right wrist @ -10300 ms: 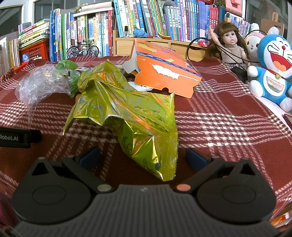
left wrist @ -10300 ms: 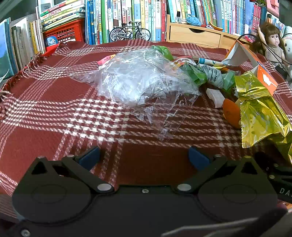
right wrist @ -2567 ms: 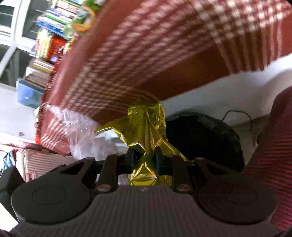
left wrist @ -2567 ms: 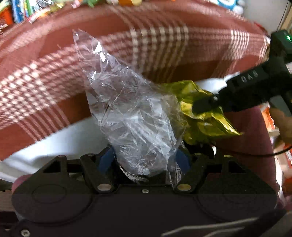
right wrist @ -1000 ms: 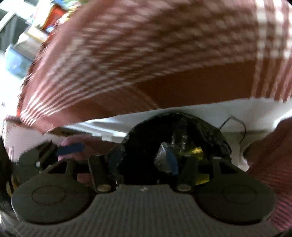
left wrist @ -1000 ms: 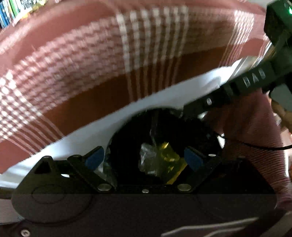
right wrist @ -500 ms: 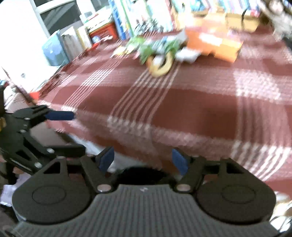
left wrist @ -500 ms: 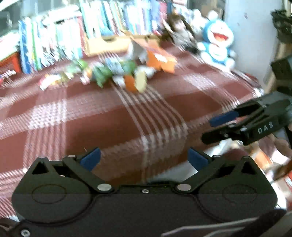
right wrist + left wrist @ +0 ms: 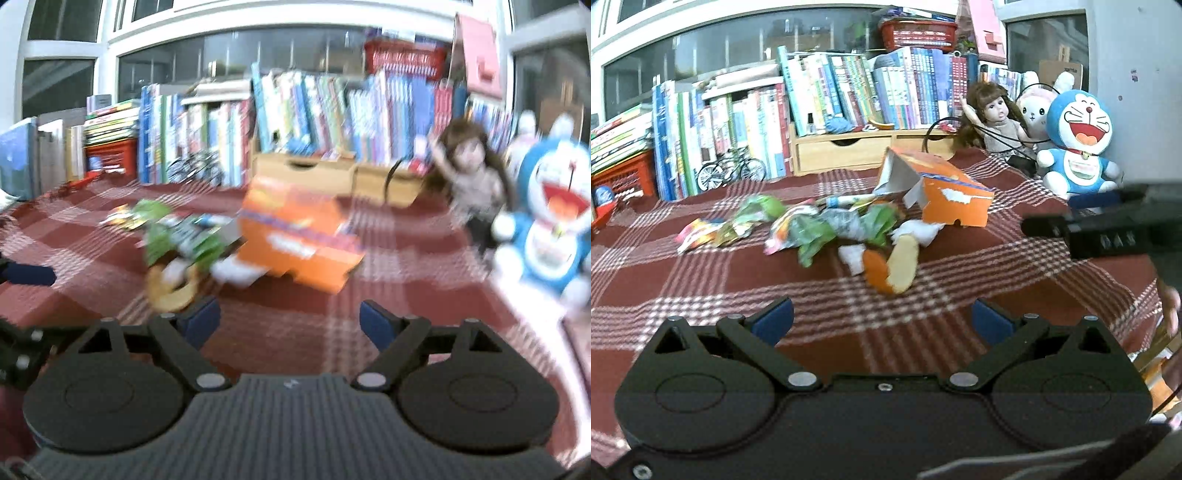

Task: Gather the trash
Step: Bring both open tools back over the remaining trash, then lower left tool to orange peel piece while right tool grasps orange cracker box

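A: Trash heaped mid-frame on cloth; left gripper spread wide, empty.
B: Right gripper just widening, empty. Advisable: descend squarely over box.

Even indoor light, no harsh shadows – left wrist view's mostly sharp, right wrist view's smeared with motion blur, fisheye-bent edges.

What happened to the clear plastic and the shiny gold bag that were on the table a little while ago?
Both are gone from the table: each gripper carried one over the edge and dropped it into a black bin. Now the left gripper and right gripper are back above the plaid cloth, empty; the right one's jaws have just been opening. The orange box, green wrappers and toys stayed put.
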Demonstrator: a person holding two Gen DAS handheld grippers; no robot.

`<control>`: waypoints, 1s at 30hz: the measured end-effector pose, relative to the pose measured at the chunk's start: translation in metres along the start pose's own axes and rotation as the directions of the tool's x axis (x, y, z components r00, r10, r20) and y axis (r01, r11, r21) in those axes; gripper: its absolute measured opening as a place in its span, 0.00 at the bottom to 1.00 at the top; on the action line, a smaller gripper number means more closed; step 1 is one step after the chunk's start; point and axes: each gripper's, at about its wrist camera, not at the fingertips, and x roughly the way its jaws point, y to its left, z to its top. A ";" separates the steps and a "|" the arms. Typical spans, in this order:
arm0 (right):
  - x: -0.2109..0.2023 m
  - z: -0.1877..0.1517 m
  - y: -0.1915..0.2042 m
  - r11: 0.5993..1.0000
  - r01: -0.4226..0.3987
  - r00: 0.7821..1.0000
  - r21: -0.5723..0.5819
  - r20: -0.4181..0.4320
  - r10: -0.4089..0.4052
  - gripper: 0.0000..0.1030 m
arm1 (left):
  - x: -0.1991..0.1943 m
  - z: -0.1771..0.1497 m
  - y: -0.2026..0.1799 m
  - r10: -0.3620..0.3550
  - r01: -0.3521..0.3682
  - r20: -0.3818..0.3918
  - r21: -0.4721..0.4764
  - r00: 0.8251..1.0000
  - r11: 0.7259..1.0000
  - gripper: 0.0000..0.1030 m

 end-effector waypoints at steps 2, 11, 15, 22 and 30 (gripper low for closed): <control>0.009 0.008 -0.007 0.999 0.018 1.000 -0.032 0.024 -0.017 0.90 | 0.015 0.002 -0.009 0.011 -0.011 -0.003 0.013 1.000 1.000 0.99; 0.045 0.034 -0.021 0.997 -0.039 0.997 -0.062 0.070 0.043 0.98 | 0.074 0.004 -0.022 0.044 -0.045 -0.026 -0.067 0.999 0.997 0.97; 0.066 0.040 -0.018 0.996 -0.073 0.995 -0.042 0.060 0.076 1.00 | 0.096 0.005 -0.018 0.049 -0.058 -0.071 -0.128 0.996 0.990 0.82; 0.095 0.045 0.001 0.991 -0.110 0.992 -0.078 0.049 0.114 1.00 | 0.106 0.008 -0.008 0.094 -0.102 -0.059 -0.154 0.994 0.983 0.41; 0.117 0.044 0.026 0.984 -0.053 0.996 -0.172 0.055 0.063 1.00 | 0.093 0.010 0.016 0.100 -0.106 -0.039 -0.217 0.994 0.970 0.35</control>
